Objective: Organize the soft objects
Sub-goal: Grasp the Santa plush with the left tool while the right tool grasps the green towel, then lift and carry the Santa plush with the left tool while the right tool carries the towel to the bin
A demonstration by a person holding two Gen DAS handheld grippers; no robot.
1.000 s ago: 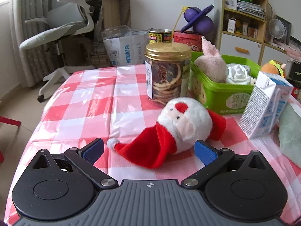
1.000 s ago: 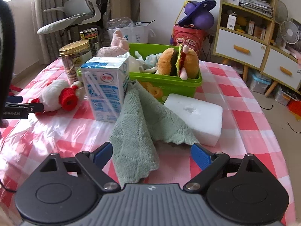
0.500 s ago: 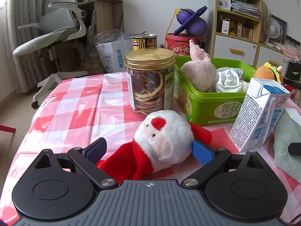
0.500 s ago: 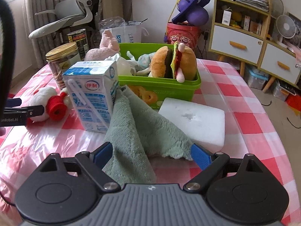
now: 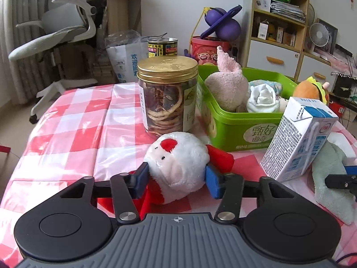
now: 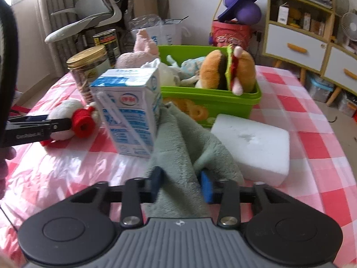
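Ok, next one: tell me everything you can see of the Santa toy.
The Santa toy is a round, fluffy white plush head with a red nose, small dark eyes and a red hat trailing toward the camera. It lies on the checked tablecloth, in front of the jar and beside the green bin. The left gripper is closed on it, a blue pad pressing each side. In the right view, a red cuff faces the milk carton.

The surface (image 5: 73, 120) wears a pink, red and white check. The Santa plush (image 5: 178, 163) is white and red. The bin (image 5: 234, 129) is bright green, the cloth (image 6: 178, 147) sage green, the carton (image 6: 131, 109) blue and white, the foam block (image 6: 252, 143) white, and the jar lid (image 5: 167, 67) gold.
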